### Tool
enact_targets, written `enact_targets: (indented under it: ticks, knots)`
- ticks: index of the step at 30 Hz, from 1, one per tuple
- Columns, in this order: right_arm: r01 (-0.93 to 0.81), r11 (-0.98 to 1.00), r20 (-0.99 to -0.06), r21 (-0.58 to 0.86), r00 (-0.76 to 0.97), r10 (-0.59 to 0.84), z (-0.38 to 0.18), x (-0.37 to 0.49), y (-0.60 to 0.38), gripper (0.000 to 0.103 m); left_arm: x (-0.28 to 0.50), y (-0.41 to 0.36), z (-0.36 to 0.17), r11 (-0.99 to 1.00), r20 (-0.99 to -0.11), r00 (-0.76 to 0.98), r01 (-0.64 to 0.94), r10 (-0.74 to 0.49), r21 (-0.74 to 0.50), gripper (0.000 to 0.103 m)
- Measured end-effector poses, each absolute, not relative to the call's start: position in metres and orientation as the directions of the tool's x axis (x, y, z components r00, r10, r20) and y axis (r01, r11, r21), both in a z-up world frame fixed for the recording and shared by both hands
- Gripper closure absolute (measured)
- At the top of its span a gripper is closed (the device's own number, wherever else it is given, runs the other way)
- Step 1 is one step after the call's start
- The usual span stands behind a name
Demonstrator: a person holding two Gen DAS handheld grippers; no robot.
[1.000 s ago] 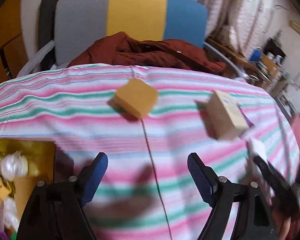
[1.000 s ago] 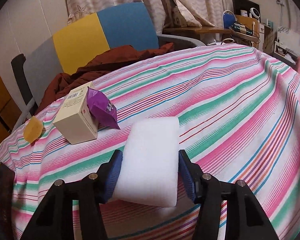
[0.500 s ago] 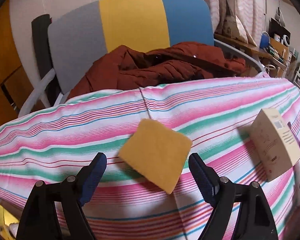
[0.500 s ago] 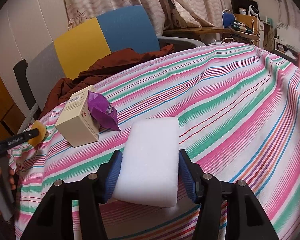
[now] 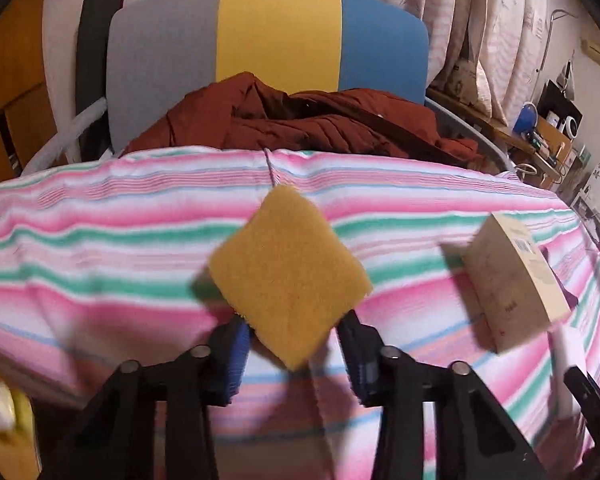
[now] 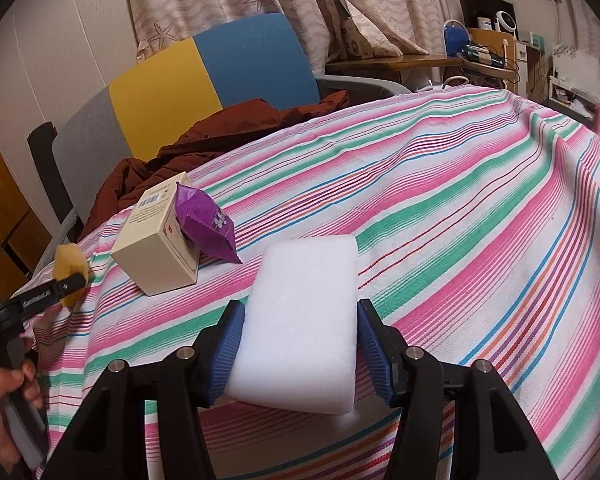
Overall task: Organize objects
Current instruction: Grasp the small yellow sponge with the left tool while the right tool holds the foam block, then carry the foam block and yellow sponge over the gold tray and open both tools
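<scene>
My left gripper (image 5: 292,344) is shut on a yellow sponge (image 5: 288,276), gripping its near corner above the striped tablecloth (image 5: 100,256). The sponge also shows at the left of the right wrist view (image 6: 71,268), held in that gripper. My right gripper (image 6: 298,344) is shut on a white foam block (image 6: 304,320) that lies flat on the cloth. A cream cardboard box (image 6: 156,236) stands to the left of the block, with a purple packet (image 6: 206,222) leaning against it. The box also shows at the right of the left wrist view (image 5: 512,280).
A grey, yellow and blue chair (image 5: 268,56) with a dark red jacket (image 5: 320,124) stands behind the table. A desk with clutter (image 6: 480,60) is at the far right. Curtains hang behind. The table's left edge drops off near my left gripper.
My left gripper moved forward and closed on the yellow sponge, which now sits lifted between its pads. The right gripper stays shut on the white foam block.
</scene>
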State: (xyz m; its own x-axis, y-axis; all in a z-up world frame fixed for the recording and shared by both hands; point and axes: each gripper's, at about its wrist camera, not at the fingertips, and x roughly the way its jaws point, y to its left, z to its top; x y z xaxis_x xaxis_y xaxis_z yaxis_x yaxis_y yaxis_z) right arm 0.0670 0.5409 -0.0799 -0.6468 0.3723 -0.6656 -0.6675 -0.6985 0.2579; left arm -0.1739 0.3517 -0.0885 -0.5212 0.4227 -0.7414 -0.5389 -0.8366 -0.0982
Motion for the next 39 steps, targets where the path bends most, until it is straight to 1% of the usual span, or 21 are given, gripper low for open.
enact_targets:
  ticks: [2, 7, 13, 20, 25, 27, 32, 36, 39]
  knots:
    - [-0.668, -0.698, -0.664, 0.257, -0.647, 0.374, -0.08, 0.067, 0.541, 0.046, -0.165, 0.35, -0.088, -0.836, -0.734, -0.531, -0.541, 0.423, -0.091, 0.067]
    - [-0.677, -0.696, -0.65, 0.237, -0.643, 0.404, -0.075, 0.069, 0.537, 0.047, -0.146, 0.339, -0.085, -0.827, -0.709, -0.541, -0.551, 0.452, -0.107, 0.069]
    - [-0.682, -0.698, -0.61, 0.218, -0.653, 0.448, -0.066, 0.075, 0.53, 0.047, -0.124, 0.319, -0.083, -0.839, -0.686, -0.564, -0.53, 0.46, -0.127, 0.069]
    - [-0.658, -0.729, -0.58, 0.186, -0.673, 0.459, -0.057, 0.075, 0.519, 0.047, -0.085, 0.307, -0.077, -0.827, -0.645, -0.605, -0.558, 0.466, -0.075, 0.069]
    - [-0.619, -0.763, -0.582, 0.188, -0.695, 0.421, -0.054, 0.08, 0.503, 0.047, -0.054, 0.298, -0.071, -0.797, -0.611, -0.618, -0.603, 0.495, -0.036, 0.069]
    - [-0.601, -0.776, -0.582, 0.19, -0.706, 0.404, -0.052, 0.084, 0.497, 0.047, -0.045, 0.292, -0.067, -0.793, -0.597, -0.622, -0.608, 0.506, -0.039, 0.069]
    - [-0.551, -0.807, -0.597, 0.212, -0.727, 0.339, -0.05, 0.093, 0.473, 0.047, -0.027, 0.271, -0.058, -0.764, -0.592, -0.573, -0.634, 0.566, -0.117, 0.069]
    - [-0.508, -0.829, -0.606, 0.234, -0.743, 0.285, -0.047, 0.095, 0.449, 0.047, -0.007, 0.251, -0.055, -0.743, -0.591, -0.55, -0.657, 0.59, -0.129, 0.069]
    - [-0.472, -0.848, -0.596, 0.239, -0.761, 0.256, -0.038, 0.093, 0.432, 0.047, 0.003, 0.226, -0.05, -0.741, -0.577, -0.542, -0.648, 0.611, -0.176, 0.069]
